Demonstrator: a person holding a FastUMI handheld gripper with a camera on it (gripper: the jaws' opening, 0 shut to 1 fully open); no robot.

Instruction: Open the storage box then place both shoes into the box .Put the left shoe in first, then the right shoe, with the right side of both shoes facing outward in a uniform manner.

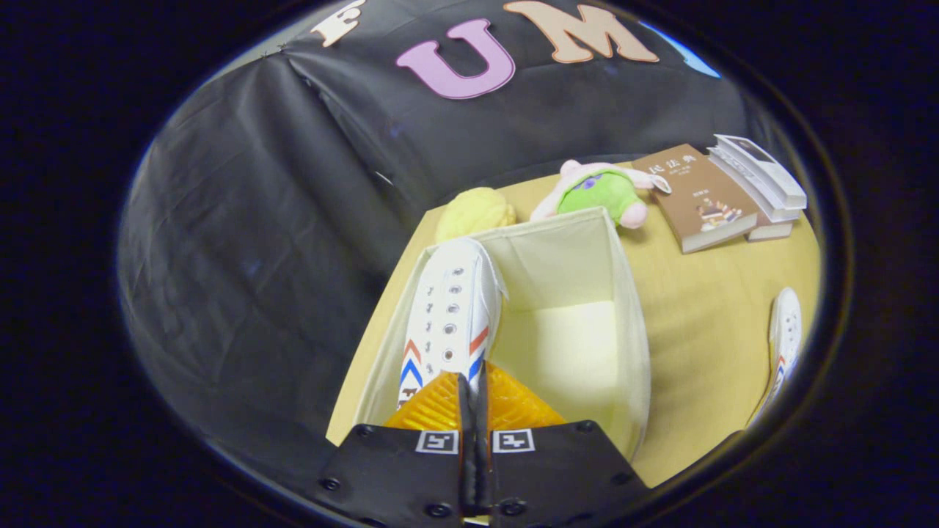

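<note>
- Here the gripper (475, 389) has its two fingers drawn tight together, with barely a slit between them, clenched on the heel end of a white shoe (449, 319).
- That held shoe stretches away from the fingers, toe pointing toward the far wall of the box; its lace eyelets face up, and red and blue chevron stripes show on both sides near the fingers.
- The shoe hangs over the left part of the storage box (631, 323), a cream fabric box with its top open; how deep the shoe sits inside cannot be told.
- The box's pale floor is visible to the right of the shoe, and its far wall stands upright beyond the toe.
- The box stands on a light wooden table (704, 323).
- Well to the right of the box, a second white shoe (783, 345) with the same striping lies on the table.
- Just beyond the box's far left corner sits a yellow plush ball (475, 211).
- Touching the far rim of the box is a pink and green plush toy (601, 192).
- Beside the toy, farther right, lies a brown book (697, 198), and next to it a small stack of pale books (763, 183).
</note>
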